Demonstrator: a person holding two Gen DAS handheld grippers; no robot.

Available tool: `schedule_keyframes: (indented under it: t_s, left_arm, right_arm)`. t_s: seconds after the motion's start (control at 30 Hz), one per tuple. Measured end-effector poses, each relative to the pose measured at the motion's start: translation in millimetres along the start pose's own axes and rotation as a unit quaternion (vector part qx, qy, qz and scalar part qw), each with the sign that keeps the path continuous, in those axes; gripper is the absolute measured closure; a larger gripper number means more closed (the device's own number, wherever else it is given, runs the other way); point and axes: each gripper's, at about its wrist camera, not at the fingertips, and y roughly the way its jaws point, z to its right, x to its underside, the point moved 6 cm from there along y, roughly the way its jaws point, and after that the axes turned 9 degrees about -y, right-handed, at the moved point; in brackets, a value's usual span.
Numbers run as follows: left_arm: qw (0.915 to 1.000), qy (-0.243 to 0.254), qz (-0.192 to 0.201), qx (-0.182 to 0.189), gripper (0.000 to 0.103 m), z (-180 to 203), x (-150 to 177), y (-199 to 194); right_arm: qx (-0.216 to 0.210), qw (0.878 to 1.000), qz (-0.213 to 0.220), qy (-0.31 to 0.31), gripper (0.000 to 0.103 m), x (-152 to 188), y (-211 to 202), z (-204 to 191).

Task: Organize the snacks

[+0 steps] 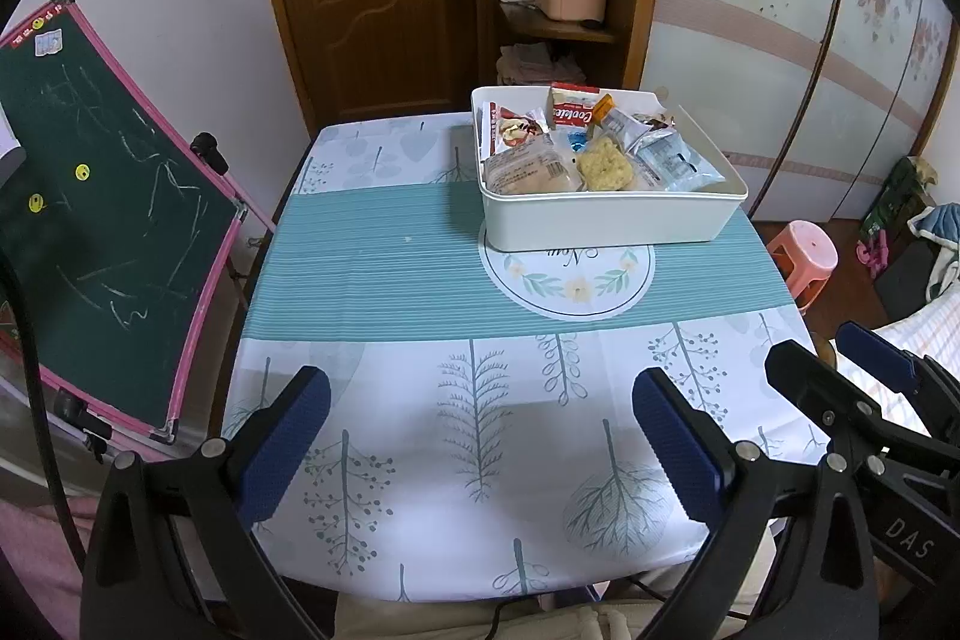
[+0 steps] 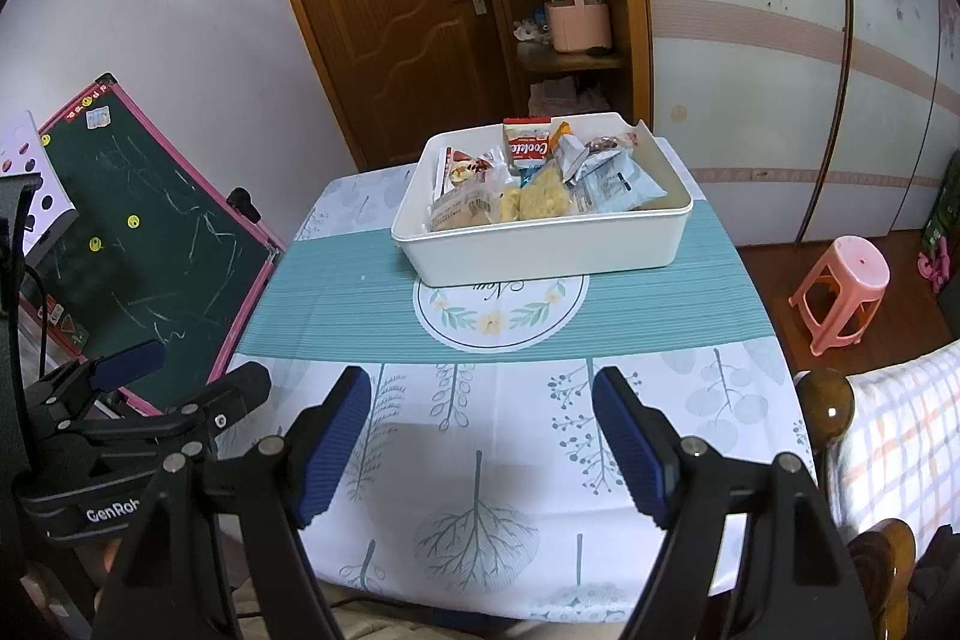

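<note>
While both my claws hang over the near edge of the table, nothing is in hand.

Chalkboard [image 1: 114, 214]: leans at the far left, off the table, well apart from the work.
Left claw [image 1: 480, 436]: jaws wide apart, empty, above the bare tree-print tablecloth [image 1: 420, 280].
Right claw [image 2: 483, 436]: jaws likewise spread, empty, just beside the left one over the same near edge.
White bin [image 1: 606, 217]: sits on the far half of the table, right of centre, partly over the round flower emblem [image 1: 570, 280].
Snacks [image 1: 588, 148]: all the packets I can see lie heaped inside the bin; none on the cloth.
Stool [image 2: 840, 292]: pink, on the floor at the right, clear of the table.
Step, as I judge it: either the gathering is finished or sorting has not begun; I cannot tell which.
Next move: a long forward reach to the bin, claws kept open, coming down on one packet from above.
</note>
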Motion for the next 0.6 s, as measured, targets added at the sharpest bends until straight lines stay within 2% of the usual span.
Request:
schedule_keyframes:
  t_s: [0.6]
  left_arm:
    - [1.0,0.0,-0.002,0.0,0.003,-1.2,-0.4,0.2]
  right_arm:
    - [0.0,1.0,-0.001,0.001,0.026,0.4,0.7,-0.7]
